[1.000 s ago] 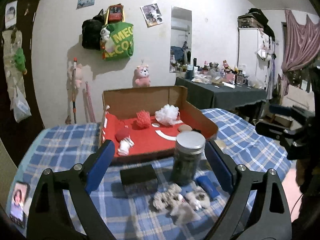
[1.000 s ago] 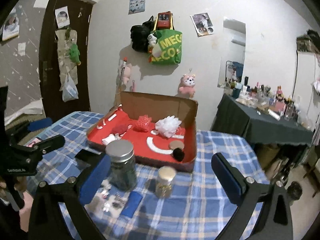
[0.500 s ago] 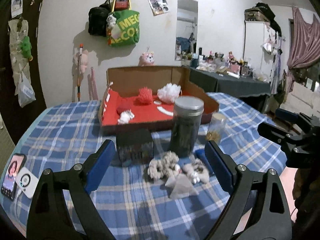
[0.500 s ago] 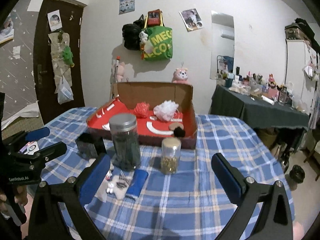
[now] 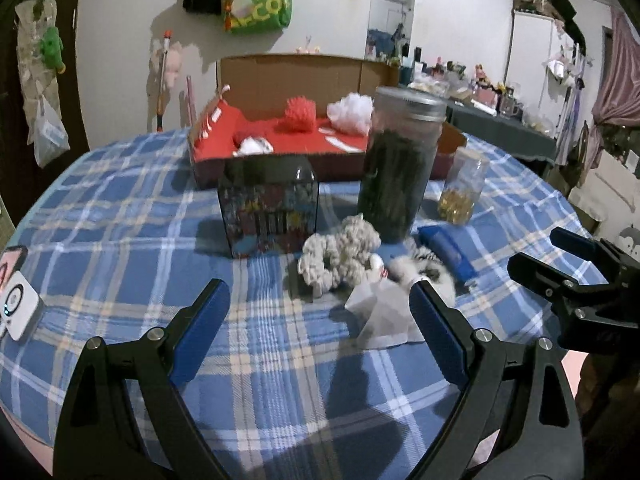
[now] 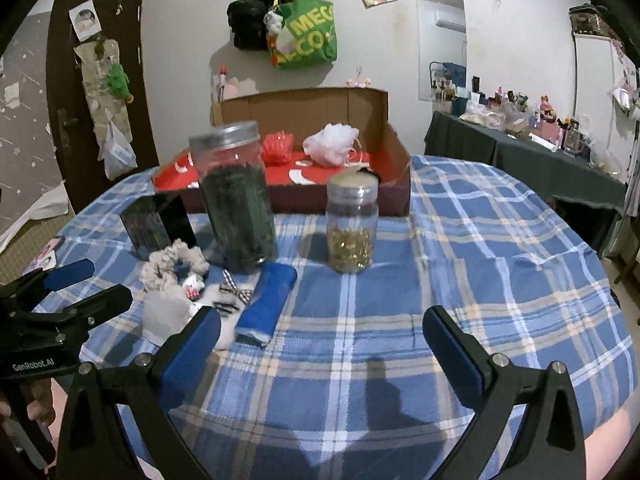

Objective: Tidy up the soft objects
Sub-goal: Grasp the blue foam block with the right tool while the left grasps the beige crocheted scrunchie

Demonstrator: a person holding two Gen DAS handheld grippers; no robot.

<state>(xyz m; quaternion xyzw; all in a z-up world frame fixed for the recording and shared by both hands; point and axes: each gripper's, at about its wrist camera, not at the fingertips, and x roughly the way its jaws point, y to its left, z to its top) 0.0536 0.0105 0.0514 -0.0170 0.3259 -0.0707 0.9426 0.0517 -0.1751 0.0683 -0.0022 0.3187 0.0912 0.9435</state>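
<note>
A cream knitted scrunchie (image 5: 340, 254) (image 6: 176, 260) lies on the blue plaid tablecloth beside a grey pouch (image 5: 382, 314) (image 6: 166, 312), a small bow (image 6: 236, 292) and a folded blue cloth (image 5: 446, 248) (image 6: 266, 300). Behind them stands a cardboard box with a red floor (image 5: 320, 144) (image 6: 352, 188) holding a red pompom (image 5: 300, 114) (image 6: 278, 148) and a white one (image 5: 352, 110) (image 6: 332, 144). My left gripper (image 5: 318, 322) hovers open just in front of the scrunchie, nothing between its fingers. My right gripper (image 6: 322, 342) is open over bare cloth, right of the blue cloth.
A tall jar of dark contents (image 5: 400, 160) (image 6: 236, 196), a small jar of golden bits (image 5: 462, 188) (image 6: 352, 224) and a dark printed tin (image 5: 268, 204) (image 6: 156, 220) stand behind the soft items. A phone (image 5: 12, 292) lies at the table's left edge.
Both grippers have sunk toward the table and tilted up, so the jars, tin and soft items loom closer. Both stay open and hold nothing.
</note>
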